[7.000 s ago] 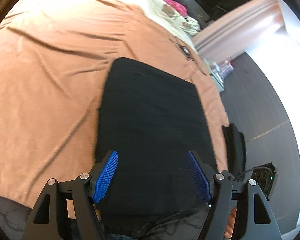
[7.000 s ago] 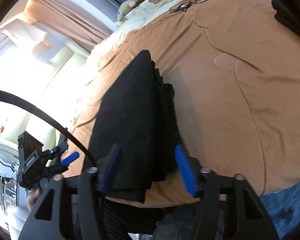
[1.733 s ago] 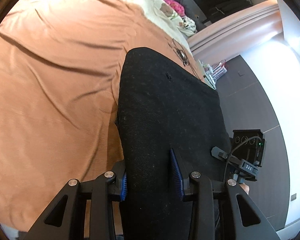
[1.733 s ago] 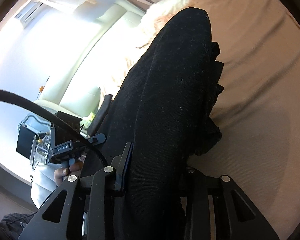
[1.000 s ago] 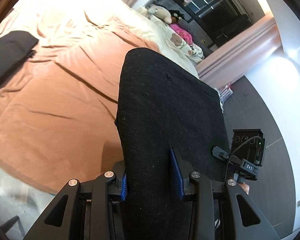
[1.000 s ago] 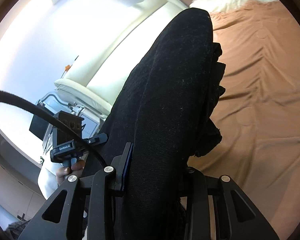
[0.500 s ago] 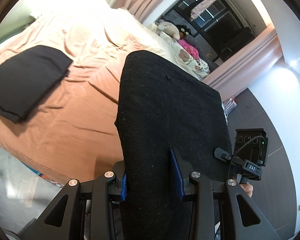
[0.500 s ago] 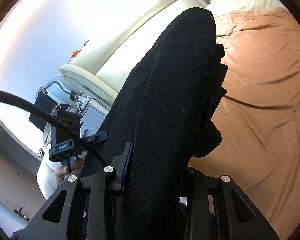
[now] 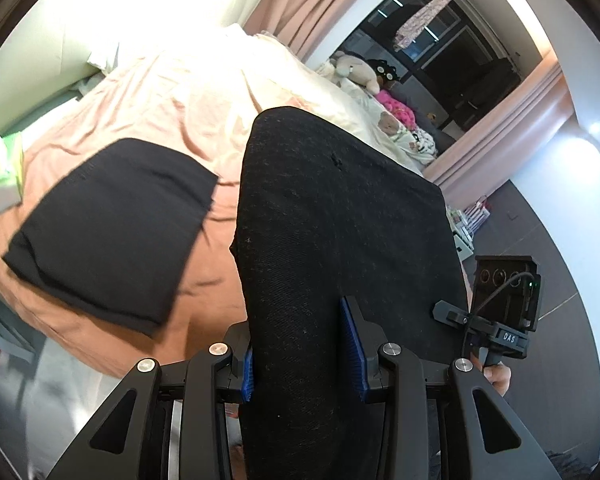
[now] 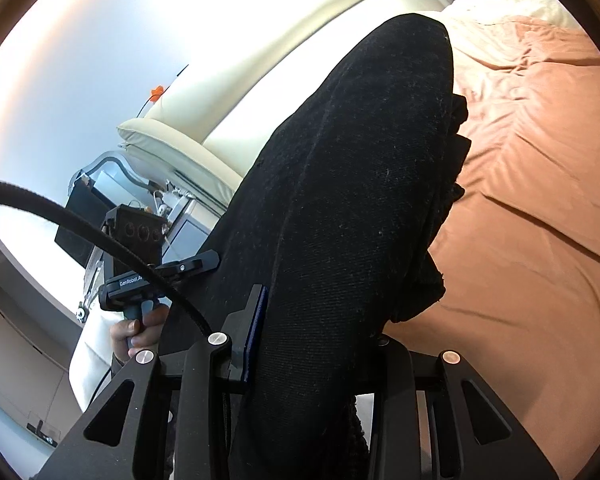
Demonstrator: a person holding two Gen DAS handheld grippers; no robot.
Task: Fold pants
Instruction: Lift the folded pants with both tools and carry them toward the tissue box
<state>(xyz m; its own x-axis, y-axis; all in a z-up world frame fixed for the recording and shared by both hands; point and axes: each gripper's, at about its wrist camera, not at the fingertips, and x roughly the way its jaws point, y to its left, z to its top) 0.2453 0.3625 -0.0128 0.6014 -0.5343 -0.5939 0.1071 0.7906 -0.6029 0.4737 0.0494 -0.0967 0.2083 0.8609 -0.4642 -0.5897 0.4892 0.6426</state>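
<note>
The folded black pants [image 9: 332,220] are held off the bed between both grippers. My left gripper [image 9: 302,364] is shut on one end of the bundle, its blue pads pressed into the cloth. My right gripper [image 10: 316,336] is shut on the other end of the same pants [image 10: 360,184]; its right finger is hidden by the fabric. Each gripper shows in the other's view, the right one [image 9: 500,312] and the left one [image 10: 140,256]. A second folded black garment [image 9: 112,228] lies flat on the orange bedspread [image 9: 204,292] to the left.
A green and white tissue pack [image 9: 0,172] lies at the bed's left edge. Stuffed toys [image 9: 356,68] and pink clothes sit at the far side. A cream headboard [image 10: 260,92] and a bedside cabinet [image 10: 100,200] stand to the left. Grey floor [image 9: 560,280] lies to the right.
Both grippers have carried the pants leftwards along the bed. The second folded black garment has come closer and the tissue pack has come into view. The grips have not changed.
</note>
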